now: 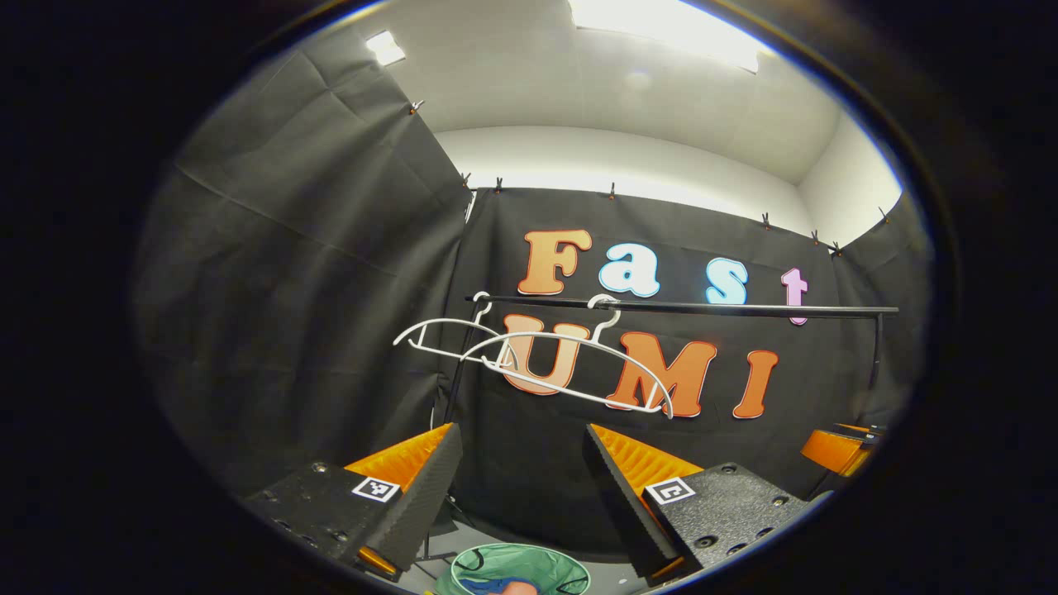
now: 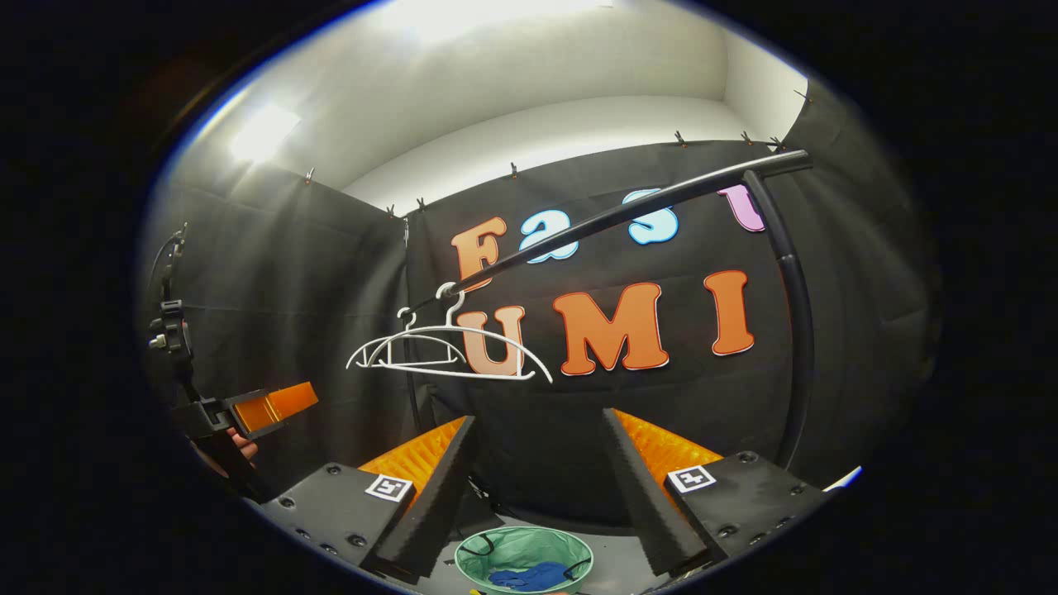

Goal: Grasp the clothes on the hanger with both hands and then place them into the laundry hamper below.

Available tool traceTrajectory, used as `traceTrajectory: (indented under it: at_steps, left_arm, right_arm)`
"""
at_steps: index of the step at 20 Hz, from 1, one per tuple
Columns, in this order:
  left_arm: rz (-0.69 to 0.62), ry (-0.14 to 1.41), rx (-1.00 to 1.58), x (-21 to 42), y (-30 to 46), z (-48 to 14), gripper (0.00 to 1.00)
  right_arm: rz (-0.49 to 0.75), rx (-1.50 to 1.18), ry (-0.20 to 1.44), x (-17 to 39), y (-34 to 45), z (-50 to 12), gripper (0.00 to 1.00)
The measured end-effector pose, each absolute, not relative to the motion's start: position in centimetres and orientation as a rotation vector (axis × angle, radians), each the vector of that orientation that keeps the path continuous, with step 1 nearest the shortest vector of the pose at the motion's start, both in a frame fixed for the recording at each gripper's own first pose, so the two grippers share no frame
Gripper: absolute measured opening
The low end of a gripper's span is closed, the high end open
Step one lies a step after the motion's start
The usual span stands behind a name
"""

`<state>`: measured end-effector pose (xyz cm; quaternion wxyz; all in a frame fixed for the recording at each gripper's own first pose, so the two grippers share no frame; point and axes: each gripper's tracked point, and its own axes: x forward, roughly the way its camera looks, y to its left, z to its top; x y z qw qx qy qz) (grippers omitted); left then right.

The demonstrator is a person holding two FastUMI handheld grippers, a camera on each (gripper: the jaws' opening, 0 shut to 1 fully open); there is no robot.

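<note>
Two bare white hangers (image 1: pixel 529 359) hang on a black rail (image 1: pixel 702 308); in the right gripper view the hangers (image 2: pixel 450 355) sit near the rail's (image 2: pixel 628 211) left end. Below stands a round green hamper (image 1: pixel 537 558), (image 2: pixel 517 544) with blue clothes (image 1: pixel 483 585), (image 2: pixel 529 576) lying inside. My left gripper (image 1: pixel 521 434) is open, well above the hamper, with nothing between its fingers. My right gripper (image 2: pixel 539 417) is open too and holds nothing. In the right gripper view the left gripper (image 2: pixel 273 406) shows at far left, held by a hand (image 2: pixel 241 446).
The rail's curved black post (image 2: pixel 798 330) rises on the right in the right gripper view. Black cloth walls close the booth behind and to both sides. The other gripper (image 1: pixel 839 450) shows at the far right of the left gripper view. Grey floor (image 2: pixel 607 570) surrounds the hamper.
</note>
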<state>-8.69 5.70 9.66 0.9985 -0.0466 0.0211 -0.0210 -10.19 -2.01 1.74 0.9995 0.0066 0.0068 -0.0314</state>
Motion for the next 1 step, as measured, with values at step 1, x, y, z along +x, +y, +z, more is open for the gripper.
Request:
traceTrajectory:
  at_steps: [1]
  left_arm:
    - [-0.042, 0.044, -0.095, -8.69, 5.75, 9.67, 0.88]
  right_arm:
    - [-0.063, 0.013, 0.012, -10.24, -2.02, 1.72, 0.97]
